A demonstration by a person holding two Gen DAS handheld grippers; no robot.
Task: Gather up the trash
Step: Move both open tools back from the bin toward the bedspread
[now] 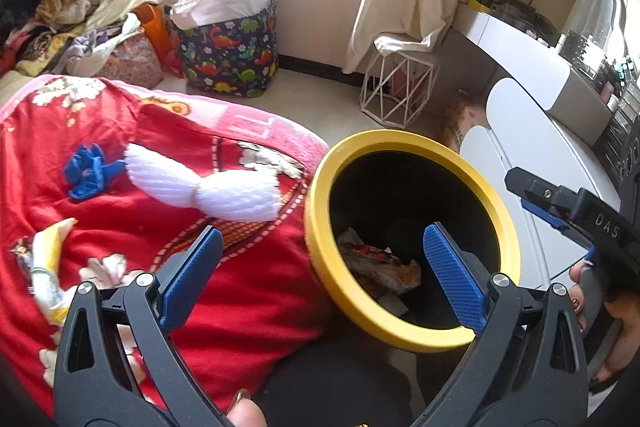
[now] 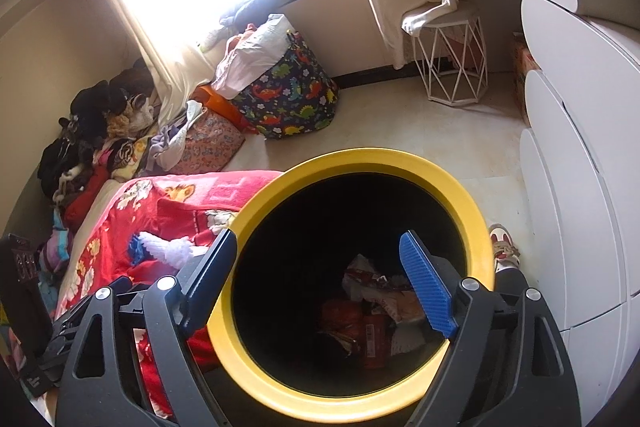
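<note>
A: Both tools empty. Left gripper (image 1: 320, 259) spread wide at the bin (image 1: 320, 227) rim; right gripper (image 2: 316, 267) equally wide, straight over the bin mouth, holding nothing.

B: Step?

A: Judged a between-drops pause: wrappers (image 2: 376, 311) already lie at the bin bottom. Next pick should be left of the bin, on the red blanket (image 1: 248, 291): yellow wrapper (image 1: 48, 267) nearest, then white foam net (image 1: 204, 183), blue scrap (image 1: 86, 171) beyond it.

B: Needs?

A: Light pinch; blanket is soft and may bunch.

B: Room?

A: Past the bin: pale floor, dinosaur bag (image 1: 228, 59), wire stool (image 1: 396, 87), bright window.

Trash bin (image 1: 320, 227) w/ wrappers (image 1: 380, 267) inside
</note>
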